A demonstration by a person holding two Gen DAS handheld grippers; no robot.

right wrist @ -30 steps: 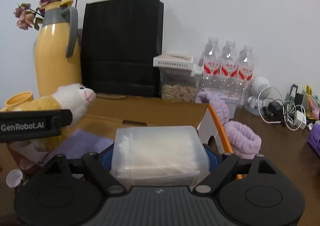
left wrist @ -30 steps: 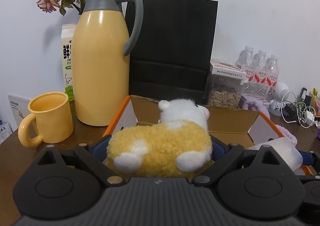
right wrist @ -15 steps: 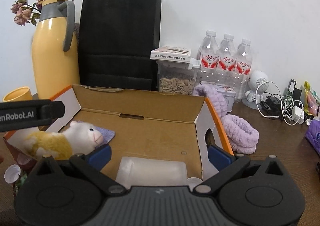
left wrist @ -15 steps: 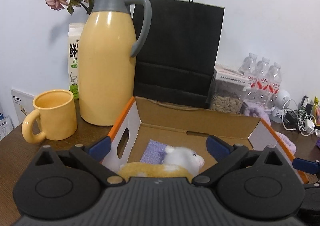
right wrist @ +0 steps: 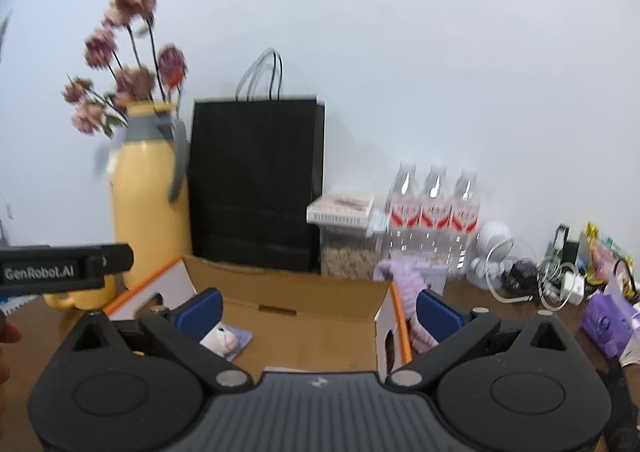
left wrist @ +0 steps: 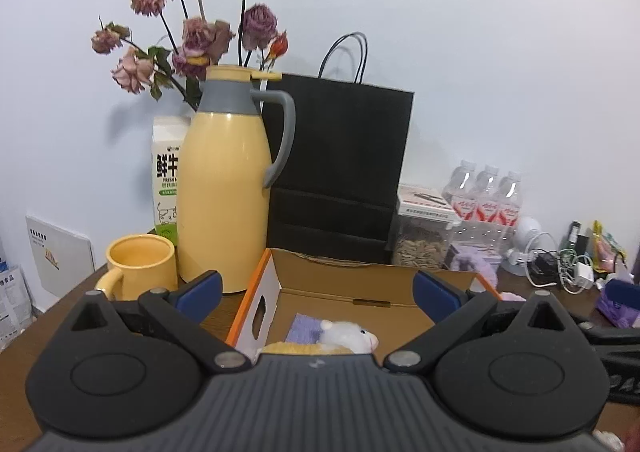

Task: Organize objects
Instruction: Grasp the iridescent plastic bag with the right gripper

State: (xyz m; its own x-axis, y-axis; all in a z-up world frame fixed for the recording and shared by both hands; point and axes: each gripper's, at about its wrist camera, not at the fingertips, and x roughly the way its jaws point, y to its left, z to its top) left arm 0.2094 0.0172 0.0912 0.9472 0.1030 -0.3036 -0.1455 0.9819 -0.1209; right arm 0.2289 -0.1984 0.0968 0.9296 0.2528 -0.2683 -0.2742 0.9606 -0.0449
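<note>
An open cardboard box [left wrist: 352,284] with orange edges stands on the brown table; it also shows in the right wrist view [right wrist: 304,292]. A yellow-and-white plush sheep [left wrist: 348,338] lies inside on a purple cloth [left wrist: 304,326]; its head shows in the right wrist view [right wrist: 220,336]. My left gripper [left wrist: 318,290] is open and empty, raised above the box's near side. My right gripper [right wrist: 320,310] is open and empty above the box. The clear plastic container is almost hidden behind the right gripper body.
A yellow thermos jug [left wrist: 224,191], yellow mug [left wrist: 140,264], milk carton [left wrist: 166,179] and dried flowers stand at the left. A black paper bag [left wrist: 340,167], seed jar [left wrist: 424,240], water bottles [right wrist: 434,207], purple headband [right wrist: 404,284] and cables [right wrist: 532,276] lie behind and right.
Both grippers opened, dropped the sheep and the plastic container into the box, then lifted up and back away from it.
</note>
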